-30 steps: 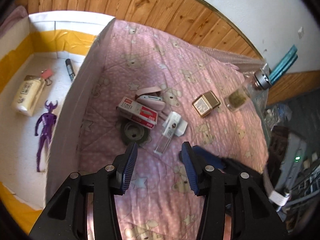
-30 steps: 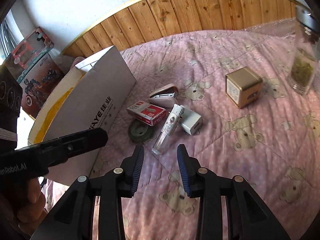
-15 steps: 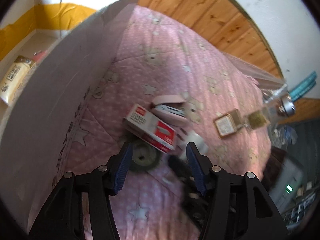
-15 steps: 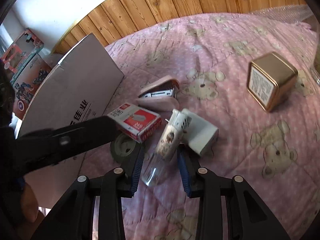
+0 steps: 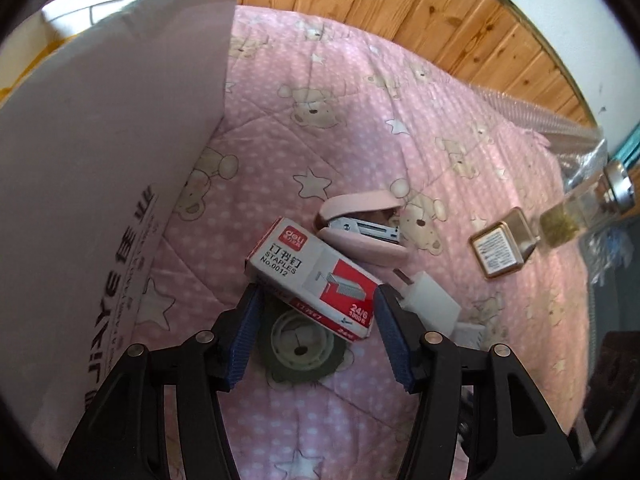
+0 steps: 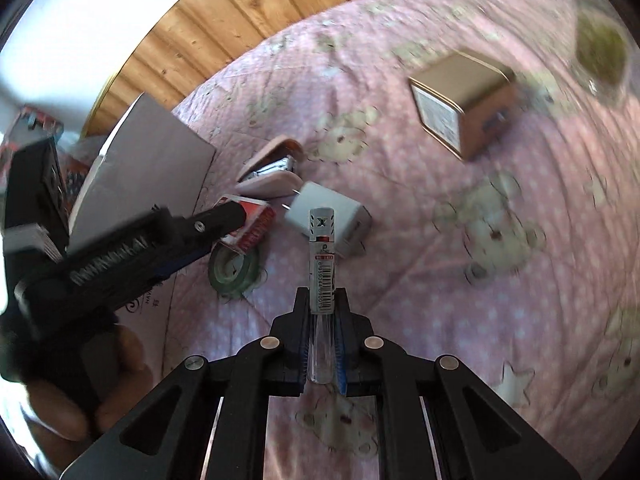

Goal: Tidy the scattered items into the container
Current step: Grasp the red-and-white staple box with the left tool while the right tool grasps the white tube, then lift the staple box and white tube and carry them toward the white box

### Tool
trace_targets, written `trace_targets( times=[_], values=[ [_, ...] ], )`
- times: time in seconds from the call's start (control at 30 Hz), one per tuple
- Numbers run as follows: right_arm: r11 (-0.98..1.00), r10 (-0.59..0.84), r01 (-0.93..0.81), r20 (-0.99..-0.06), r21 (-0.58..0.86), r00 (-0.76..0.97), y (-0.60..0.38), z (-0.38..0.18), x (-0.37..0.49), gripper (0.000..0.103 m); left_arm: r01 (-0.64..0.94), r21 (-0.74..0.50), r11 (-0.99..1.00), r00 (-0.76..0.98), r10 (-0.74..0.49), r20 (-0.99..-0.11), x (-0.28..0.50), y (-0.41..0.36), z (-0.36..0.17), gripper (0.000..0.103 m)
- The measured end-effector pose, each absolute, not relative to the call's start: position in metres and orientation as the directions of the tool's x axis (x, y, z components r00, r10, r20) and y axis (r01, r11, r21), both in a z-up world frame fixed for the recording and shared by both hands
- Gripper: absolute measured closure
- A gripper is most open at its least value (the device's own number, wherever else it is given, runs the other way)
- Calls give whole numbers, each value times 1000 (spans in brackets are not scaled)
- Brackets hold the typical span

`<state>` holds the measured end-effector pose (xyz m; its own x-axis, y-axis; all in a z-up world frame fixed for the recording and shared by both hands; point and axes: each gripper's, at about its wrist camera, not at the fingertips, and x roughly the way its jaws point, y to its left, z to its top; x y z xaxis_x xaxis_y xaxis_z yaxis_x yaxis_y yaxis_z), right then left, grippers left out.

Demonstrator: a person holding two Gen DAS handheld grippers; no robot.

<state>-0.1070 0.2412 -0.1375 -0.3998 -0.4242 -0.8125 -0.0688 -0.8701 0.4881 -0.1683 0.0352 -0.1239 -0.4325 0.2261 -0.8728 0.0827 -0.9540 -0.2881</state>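
My left gripper [image 5: 316, 316] is open, its blue pads on either side of the near end of the red-and-white staples box [image 5: 312, 276], which rests partly on a grey tape roll [image 5: 300, 348]. My right gripper [image 6: 322, 320] is shut on a clear tube with a barcode label [image 6: 322, 264] and holds it off the bed. A pink stapler [image 5: 364, 228] and a white charger [image 5: 428, 300] lie just beyond the box. The cardboard container's white wall [image 5: 100, 160] stands at the left. The left gripper also shows in the right wrist view [image 6: 236, 216].
A gold tin [image 5: 502, 246] and a glass jar of dried leaves [image 5: 576, 216] lie at the right on the pink bear quilt [image 5: 360, 128]. Wood panelling [image 5: 400, 4] runs behind the bed. The bed edge and dark clutter are at the far right.
My left gripper has moved down and forward until its fingers straddle the staples box. My right gripper has shut on the clear tube and lifted it off the quilt.
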Motion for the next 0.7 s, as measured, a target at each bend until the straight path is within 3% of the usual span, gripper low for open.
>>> trace_targets(
  times=[0.13, 0.3, 0.37, 0.53, 0.6, 0.67, 0.7],
  values=[
    [-854, -451, -78, -807, 514, -382, 243, -138, -103, 91, 67, -281, -957, -455, 222, -862, -177, 40, -129, 44],
    [-852, -448, -84, -803, 517, -394, 247, -134, -103, 91, -41, -263, -964, -473, 251, -845, -171, 57, -127, 87],
    [-848, -450, -91, -799, 522, -399, 251, -132, -103, 91, -53, -256, -965, -464, 251, -850, -167, 61, -128, 88],
    [-834, -463, -107, -792, 541, -398, 254, -132, -101, 91, -19, -324, -946, -454, 297, -840, -162, 47, -128, 86],
    [-830, -466, -114, -792, 546, -395, 254, -132, -100, 91, -7, -339, -941, -461, 304, -834, -165, 43, -128, 74],
    [-832, -462, -118, -794, 542, -395, 254, -134, -101, 91, 5, -332, -943, -475, 290, -831, -169, 42, -127, 54],
    [-832, -462, -121, -796, 542, -392, 255, -135, -101, 91, 12, -331, -944, -470, 287, -835, -174, 42, -129, 52]
  ],
)
